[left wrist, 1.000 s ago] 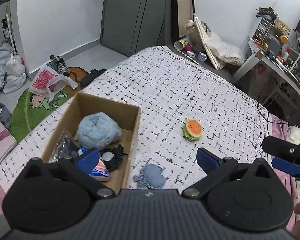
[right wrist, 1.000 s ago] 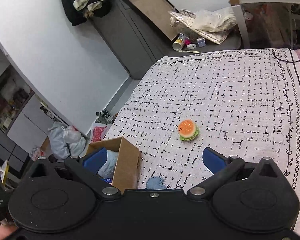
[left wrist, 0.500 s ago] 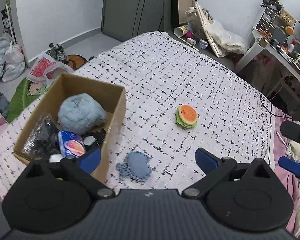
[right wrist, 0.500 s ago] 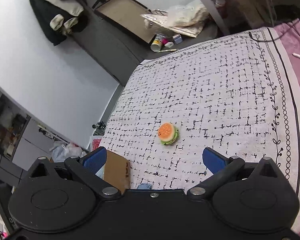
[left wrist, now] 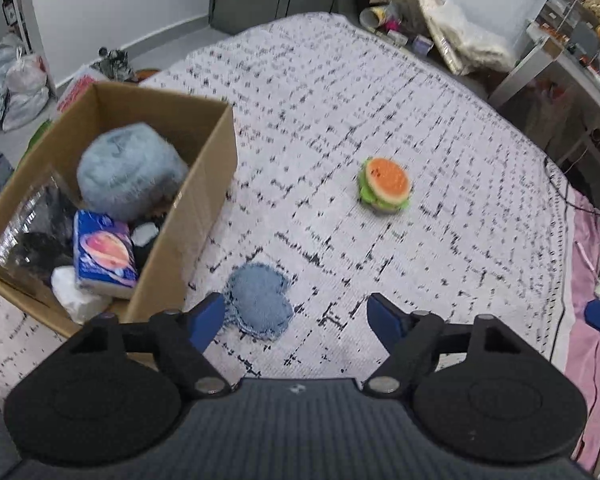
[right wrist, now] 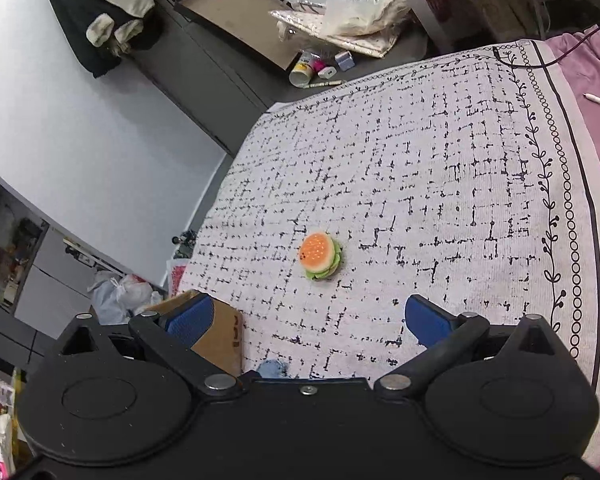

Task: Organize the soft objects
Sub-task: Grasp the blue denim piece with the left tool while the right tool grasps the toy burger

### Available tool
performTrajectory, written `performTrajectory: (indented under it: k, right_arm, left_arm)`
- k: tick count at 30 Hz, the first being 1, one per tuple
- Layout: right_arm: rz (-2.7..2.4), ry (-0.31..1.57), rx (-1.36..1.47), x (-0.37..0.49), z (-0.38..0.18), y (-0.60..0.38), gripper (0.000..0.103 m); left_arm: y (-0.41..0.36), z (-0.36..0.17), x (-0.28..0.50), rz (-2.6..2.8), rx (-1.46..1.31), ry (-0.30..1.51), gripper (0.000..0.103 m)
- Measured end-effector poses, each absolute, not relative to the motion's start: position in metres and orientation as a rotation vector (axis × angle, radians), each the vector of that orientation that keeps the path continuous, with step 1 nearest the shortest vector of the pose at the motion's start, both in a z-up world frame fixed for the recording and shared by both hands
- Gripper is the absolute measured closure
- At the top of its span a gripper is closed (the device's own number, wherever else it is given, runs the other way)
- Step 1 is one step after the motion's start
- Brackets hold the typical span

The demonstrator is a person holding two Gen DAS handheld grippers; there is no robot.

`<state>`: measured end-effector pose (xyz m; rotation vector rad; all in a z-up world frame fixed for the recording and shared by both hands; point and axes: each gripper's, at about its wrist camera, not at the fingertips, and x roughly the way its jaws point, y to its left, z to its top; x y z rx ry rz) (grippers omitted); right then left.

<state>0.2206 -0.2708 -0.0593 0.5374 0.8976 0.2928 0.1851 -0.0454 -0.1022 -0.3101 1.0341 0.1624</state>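
Your left gripper (left wrist: 296, 314) is closing its jaws around the blue denim pad (left wrist: 258, 300) without touching, while your right gripper (right wrist: 308, 318) gapes wide and empty near the burger plush (right wrist: 320, 255).

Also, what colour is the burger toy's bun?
Orange, over green lettuce; the burger toy shows sharpest in the right wrist view.

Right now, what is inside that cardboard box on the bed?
The cardboard box holds a fluffy blue plush, a tissue pack, a crinkly clear bag and white paper. Whatever lies beneath them is covered.

The blue pad (right wrist: 272, 369) is mostly hidden behind the right gripper's body.
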Motion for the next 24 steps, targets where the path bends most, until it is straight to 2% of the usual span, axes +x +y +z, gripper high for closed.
performTrajectory:
  k: [21, 22, 23, 24]
  right_arm:
    - [0.280, 0.961, 0.480, 0.246, -0.087, -0.258, 0.000]
    - [0.281, 0.960, 0.479, 0.248, -0.088, -0.258, 0.000]
    - [0.279, 0.963, 0.476, 0.249, -0.089, -0.257, 0.000]
    - [0.278, 0.967, 0.472, 0.252, -0.090, -0.256, 0.000]
  left_arm:
    - [-0.050, -0.175, 0.214, 0.261, -0.289, 1.147, 0.027]
    - [-0.050, -0.176, 0.215, 0.264, -0.290, 1.138, 0.029]
    - [-0.050, -0.176, 0.215, 0.270, -0.283, 1.127, 0.035]
    - [-0.050, -0.175, 0.216, 0.274, -0.277, 1.114, 0.050]
